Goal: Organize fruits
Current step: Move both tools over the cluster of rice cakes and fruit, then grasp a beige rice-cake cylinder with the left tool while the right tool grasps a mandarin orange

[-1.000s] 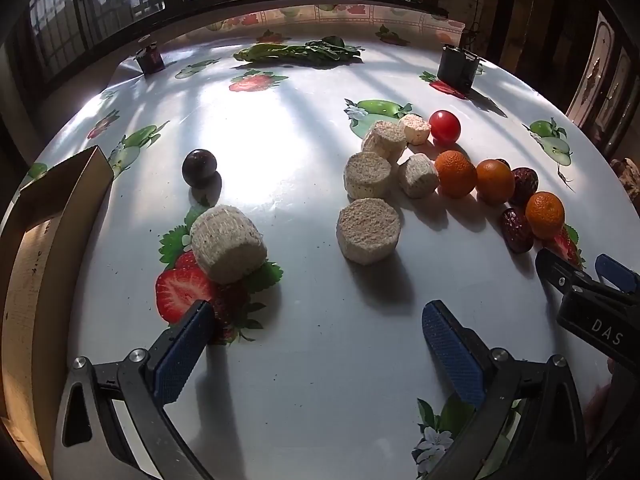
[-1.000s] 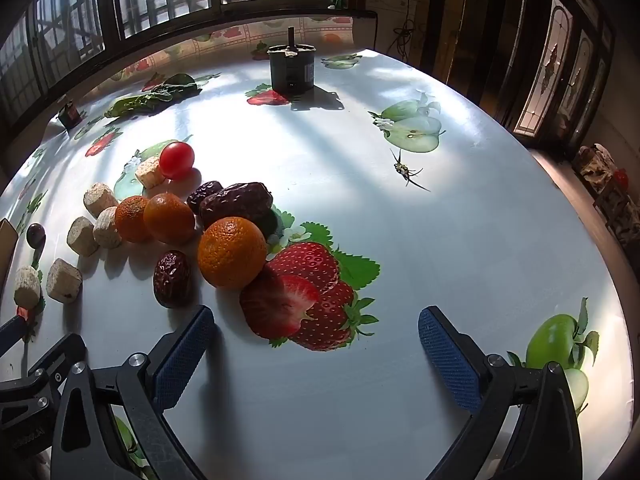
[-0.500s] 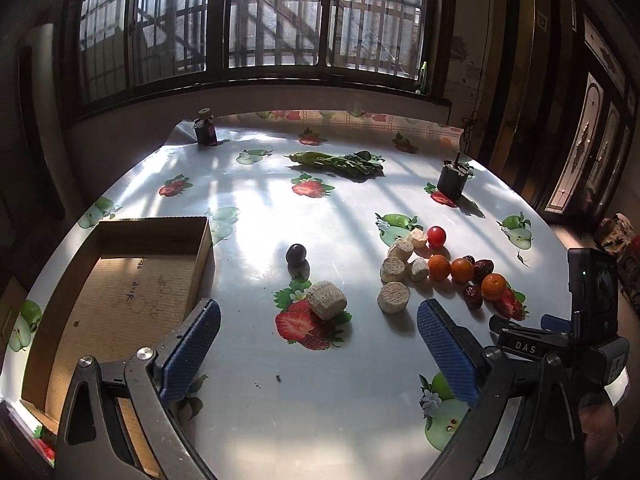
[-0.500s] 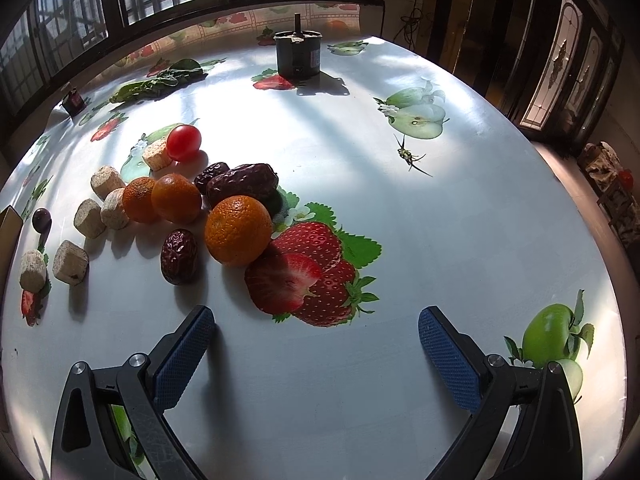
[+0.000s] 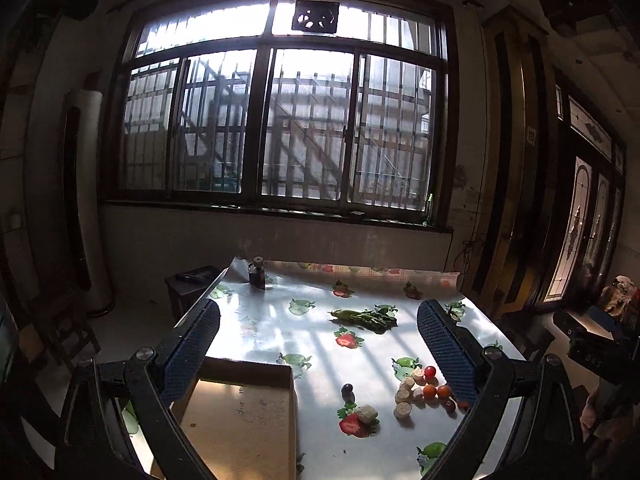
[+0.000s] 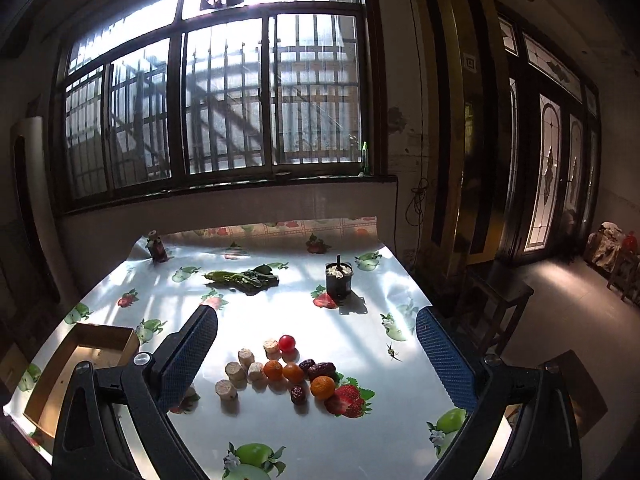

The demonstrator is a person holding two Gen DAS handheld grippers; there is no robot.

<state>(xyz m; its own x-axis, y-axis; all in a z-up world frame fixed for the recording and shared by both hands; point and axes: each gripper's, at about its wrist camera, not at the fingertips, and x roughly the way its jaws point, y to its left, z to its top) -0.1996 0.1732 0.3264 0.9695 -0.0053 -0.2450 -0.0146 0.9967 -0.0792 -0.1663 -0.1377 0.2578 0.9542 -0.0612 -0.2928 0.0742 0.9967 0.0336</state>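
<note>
A cluster of fruit lies on the fruit-print table (image 6: 400, 432): a red cherry tomato (image 6: 287, 343), three oranges (image 6: 322, 386), dark dates (image 6: 321, 369) and several beige cylinders (image 6: 226, 390). My right gripper (image 6: 316, 358) hangs high above and in front of them, open and empty. The left wrist view shows the same cluster (image 5: 430, 391) small at lower right. A dark plum (image 5: 347, 389) and one beige cylinder (image 5: 367, 414) lie apart from it. My left gripper (image 5: 318, 350) is open, empty, raised over the cardboard box (image 5: 240, 420).
Leafy greens (image 6: 244, 279), a black cup (image 6: 338, 278) and a small dark bottle (image 6: 157, 248) stand at the table's far side. The box (image 6: 80, 364) sits at the table's left edge. The other gripper's body (image 5: 592, 356) shows at the right. A barred window fills the background.
Both grippers have risen and pulled back from the table, and both views have tilted up toward the window. The fruit looks far smaller. Both stay open and nothing on the table has moved.
</note>
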